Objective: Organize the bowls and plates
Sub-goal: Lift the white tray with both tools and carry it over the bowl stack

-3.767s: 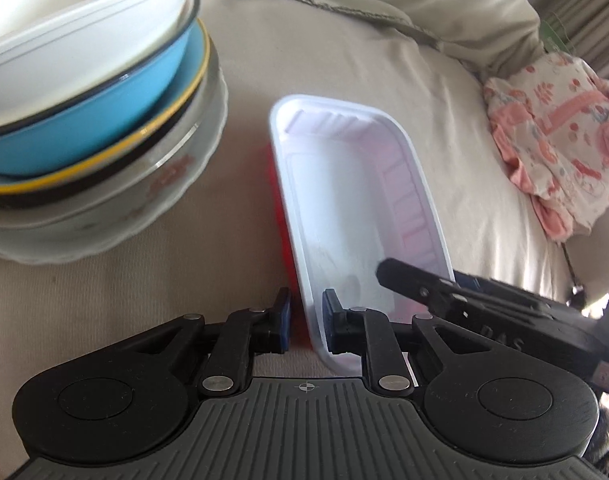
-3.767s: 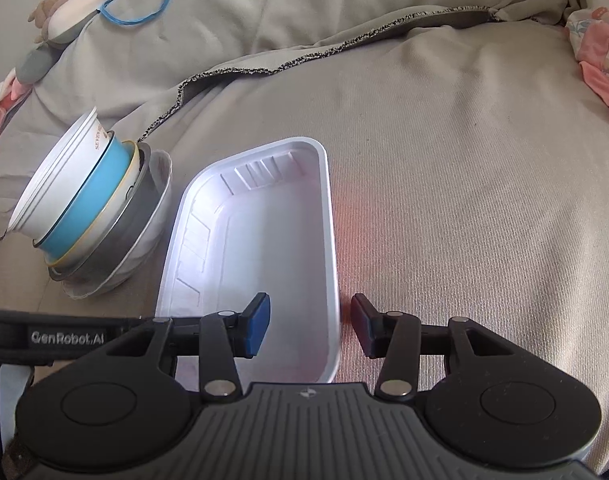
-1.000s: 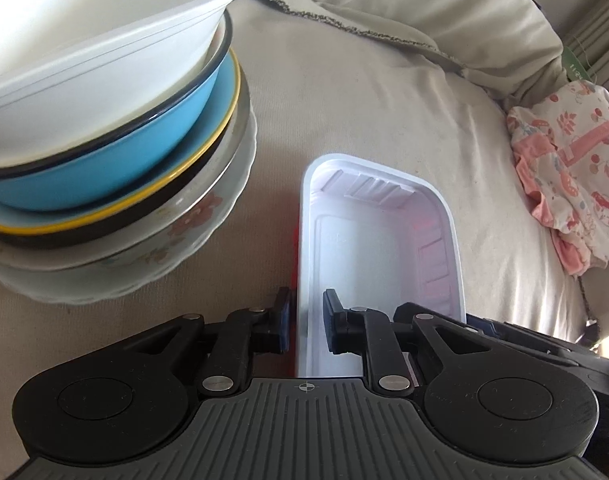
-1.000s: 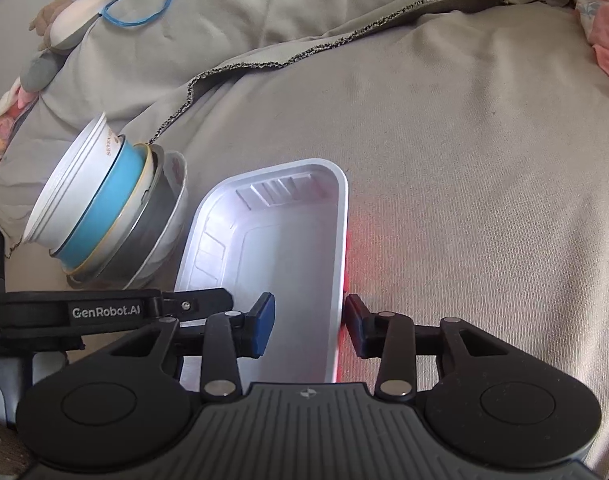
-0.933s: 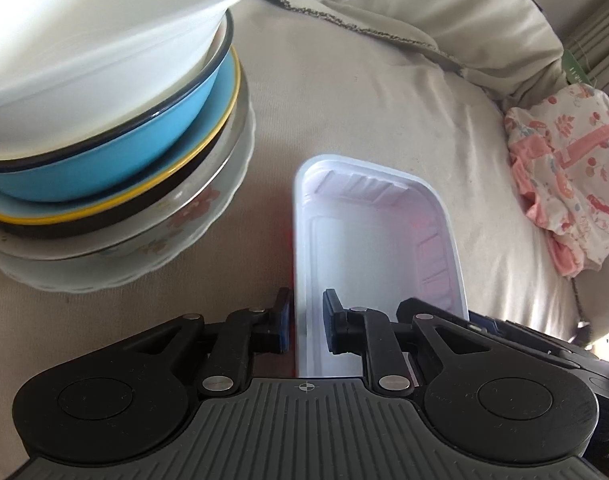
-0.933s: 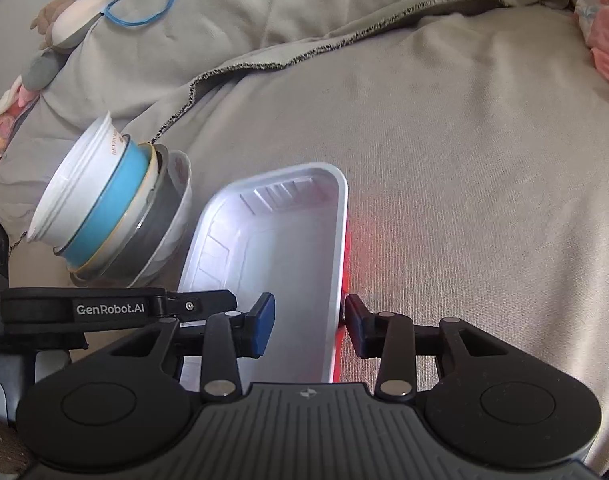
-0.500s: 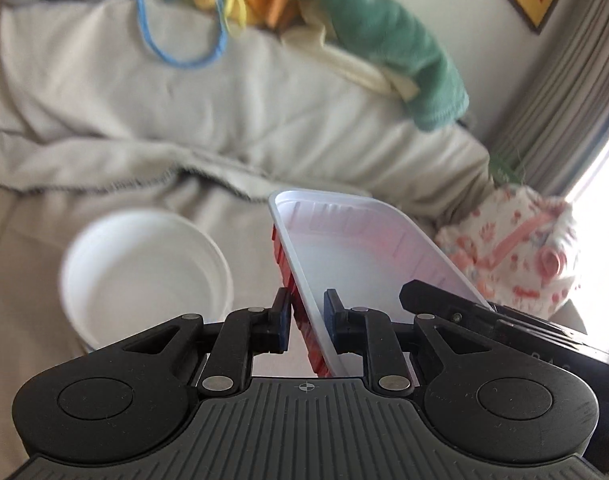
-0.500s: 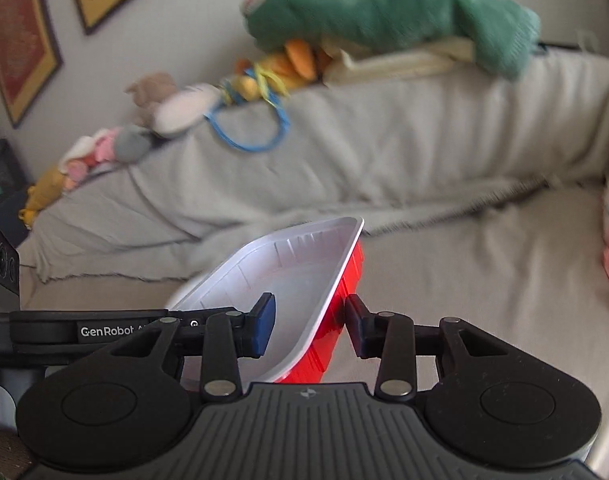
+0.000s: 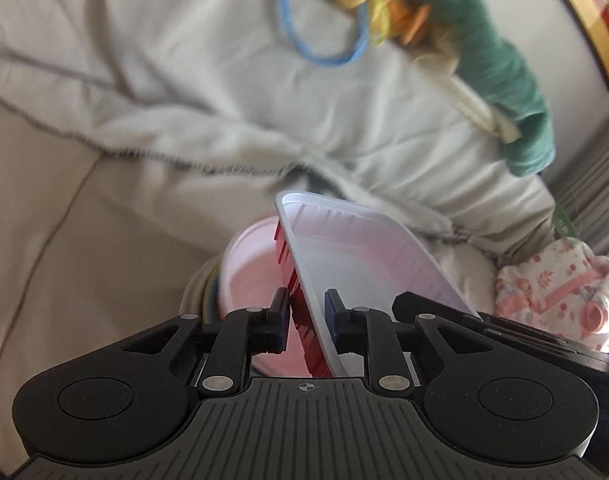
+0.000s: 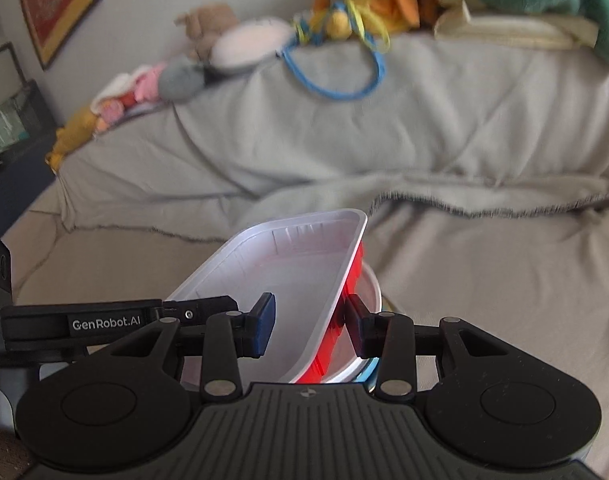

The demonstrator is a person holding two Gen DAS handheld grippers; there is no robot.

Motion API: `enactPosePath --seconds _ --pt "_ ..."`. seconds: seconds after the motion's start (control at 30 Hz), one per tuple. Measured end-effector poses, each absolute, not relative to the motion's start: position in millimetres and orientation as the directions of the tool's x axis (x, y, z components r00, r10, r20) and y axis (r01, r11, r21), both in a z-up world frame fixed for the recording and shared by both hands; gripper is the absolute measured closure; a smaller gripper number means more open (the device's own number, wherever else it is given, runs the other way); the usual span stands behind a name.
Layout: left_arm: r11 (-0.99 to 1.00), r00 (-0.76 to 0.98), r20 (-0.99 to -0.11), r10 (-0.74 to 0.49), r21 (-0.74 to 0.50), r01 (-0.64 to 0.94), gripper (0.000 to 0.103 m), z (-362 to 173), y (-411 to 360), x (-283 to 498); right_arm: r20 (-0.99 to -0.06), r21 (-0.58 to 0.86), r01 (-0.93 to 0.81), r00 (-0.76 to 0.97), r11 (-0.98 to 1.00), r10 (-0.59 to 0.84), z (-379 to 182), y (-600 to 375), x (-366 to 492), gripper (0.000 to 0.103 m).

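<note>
A rectangular tray (image 9: 356, 256), white inside and red outside, hangs tilted in the air over the sofa seat. My left gripper (image 9: 306, 318) is shut on the tray's left wall, one finger on the red outside and one on the white inside. My right gripper (image 10: 308, 320) is shut on the tray's (image 10: 288, 276) right wall, its outer finger against the red side. Right under the tray stands the stack of bowls, with a white bowl (image 9: 248, 268) on top; its rim (image 10: 371, 280) shows past the tray. The lower bowls are mostly hidden.
A grey cover (image 10: 464, 140) drapes the sofa back and seat. Plush toys (image 10: 240, 44) and a blue ring (image 10: 332, 84) line the backrest. A pink floral cloth (image 9: 556, 292) lies on the seat at the right. Framed pictures (image 10: 52, 4) hang on the wall.
Both grippers have lifted the tray off the sofa seat and carried it left, over the stack of bowls. Both views have swung up toward the backrest.
</note>
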State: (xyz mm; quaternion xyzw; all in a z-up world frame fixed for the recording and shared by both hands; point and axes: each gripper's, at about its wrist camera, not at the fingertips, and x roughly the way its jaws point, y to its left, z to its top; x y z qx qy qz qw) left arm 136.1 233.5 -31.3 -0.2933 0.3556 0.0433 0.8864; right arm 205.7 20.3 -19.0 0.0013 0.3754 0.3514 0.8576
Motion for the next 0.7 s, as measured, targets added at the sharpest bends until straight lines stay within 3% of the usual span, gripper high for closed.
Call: enactPosePath --seconds 0.1,0.4,0.6,0.7 --pt "0.798 0.743 -0.652 -0.149 -0.523 -0.298 0.08 -55 250 141 -0.694 0.272 -0.573 0.44 0.773 0.57 -46 33 216 0.066" --pt "0.81 0.806 -0.569 -0.162 -0.543 -0.221 0.081 -38 256 147 -0.628 0.17 -0.595 0.549 0.786 0.552 -20 46 207 0.066" --pt "0.813 0.763 -0.627 -0.155 -0.52 -0.262 0.081 -54 258 164 -0.674 0.144 -0.572 0.541 0.807 0.503 -38 49 219 0.066" --pt "0.799 0.775 -0.608 -0.173 -0.547 -0.25 0.081 -57 258 158 -0.672 0.147 -0.572 0.54 0.807 0.506 -42 46 217 0.066"
